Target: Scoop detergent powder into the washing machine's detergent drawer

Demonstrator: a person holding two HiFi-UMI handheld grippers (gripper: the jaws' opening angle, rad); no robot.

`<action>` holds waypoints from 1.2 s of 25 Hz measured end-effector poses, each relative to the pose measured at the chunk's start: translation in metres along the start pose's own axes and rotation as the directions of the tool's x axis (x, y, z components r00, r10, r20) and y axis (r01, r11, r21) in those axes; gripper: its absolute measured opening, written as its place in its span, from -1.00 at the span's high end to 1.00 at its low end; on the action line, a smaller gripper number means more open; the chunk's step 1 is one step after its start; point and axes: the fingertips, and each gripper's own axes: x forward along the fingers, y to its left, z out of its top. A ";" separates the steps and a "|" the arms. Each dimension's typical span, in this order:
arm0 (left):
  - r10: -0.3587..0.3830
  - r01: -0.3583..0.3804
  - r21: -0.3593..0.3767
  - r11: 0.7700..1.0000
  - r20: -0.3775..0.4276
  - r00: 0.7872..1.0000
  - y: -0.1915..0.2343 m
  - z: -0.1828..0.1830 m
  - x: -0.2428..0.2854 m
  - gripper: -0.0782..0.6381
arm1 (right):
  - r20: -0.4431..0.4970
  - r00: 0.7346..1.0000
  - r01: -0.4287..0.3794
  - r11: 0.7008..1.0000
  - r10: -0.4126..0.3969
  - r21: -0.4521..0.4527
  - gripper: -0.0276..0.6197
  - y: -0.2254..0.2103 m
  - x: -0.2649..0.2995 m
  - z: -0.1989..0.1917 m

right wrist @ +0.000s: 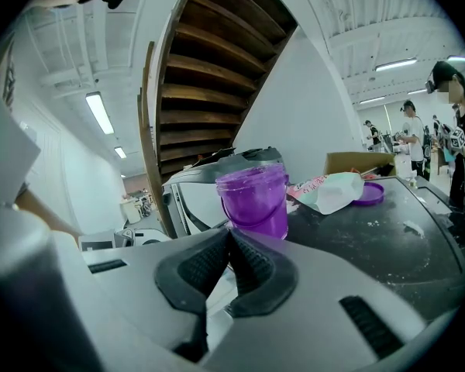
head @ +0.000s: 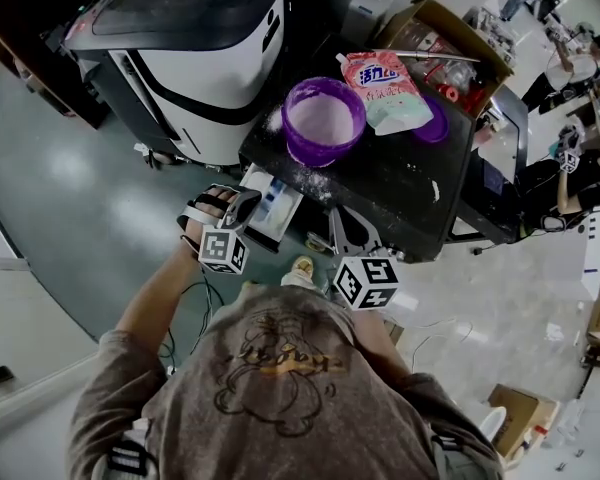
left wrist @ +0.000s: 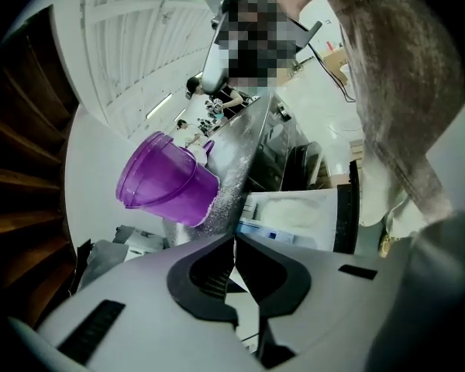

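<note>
Head view, with both gripper views: a person stands at a black table (head: 400,183) that carries a purple bucket (head: 323,120), a pink and white detergent bag (head: 385,88) and a purple lid (head: 432,128), with a cardboard box (head: 450,33) at its far edge. The washing machine (head: 180,38) stands just left of the table, and its detergent drawer (head: 278,208) is pulled out below the table's near corner, with white powder showing inside. Left gripper (head: 240,206): held just beside the drawer's left edge, jaws closed tip to tip with nothing between them; in its own view the drawer (left wrist: 294,211) lies just beyond the closed tips and to their right, and the bucket (left wrist: 167,180) sits farther off on the powder-dusted table edge. Right gripper (head: 348,230): held at the table's near edge, right of the drawer, jaws likewise pressed together and empty; in its view the bucket (right wrist: 256,200) stands directly beyond the tips, apart from them, with the bag (right wrist: 333,191) and lid (right wrist: 368,194) behind it to the right
</note>
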 end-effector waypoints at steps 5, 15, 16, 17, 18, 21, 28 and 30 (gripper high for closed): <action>0.002 -0.002 0.011 1.000 -0.004 1.000 -0.001 0.000 -0.004 0.72 | 0.001 1.000 -0.007 1.000 0.007 -0.005 0.91 0.003 -0.001 0.000; 0.057 -0.031 -0.372 0.928 0.059 0.997 0.032 0.005 -0.029 0.72 | 0.005 1.000 -0.011 1.000 0.011 -0.016 0.91 0.002 -0.004 0.006; 0.068 -0.034 -0.415 0.909 0.066 0.996 0.037 0.005 -0.032 0.72 | 0.006 1.000 -0.009 1.000 0.009 -0.017 0.91 0.002 -0.005 0.006; 0.079 -0.038 -0.455 0.890 0.073 0.994 0.042 0.005 -0.035 0.72 | 0.008 1.000 -0.008 1.000 0.008 -0.019 0.91 0.001 -0.005 0.007; 0.092 -0.041 -0.492 0.870 0.081 0.992 0.047 0.005 -0.039 0.72 | 0.010 1.000 -0.006 1.000 0.007 -0.021 0.91 0.000 -0.005 0.008; 0.137 -0.050 -0.586 0.809 0.105 0.985 0.061 0.009 -0.048 0.72 | 0.020 1.000 0.000 1.000 0.000 -0.024 0.91 -0.003 -0.004 0.012; 0.249 -0.047 -0.763 0.644 0.151 0.957 0.093 0.022 -0.068 0.72 | 0.044 0.999 0.013 0.999 -0.012 -0.039 0.91 -0.010 -0.004 0.025; 0.275 -0.040 -0.804 0.593 0.157 0.948 0.100 0.023 -0.073 0.72 | 0.053 0.998 0.021 0.999 -0.019 -0.041 0.91 -0.013 -0.004 0.029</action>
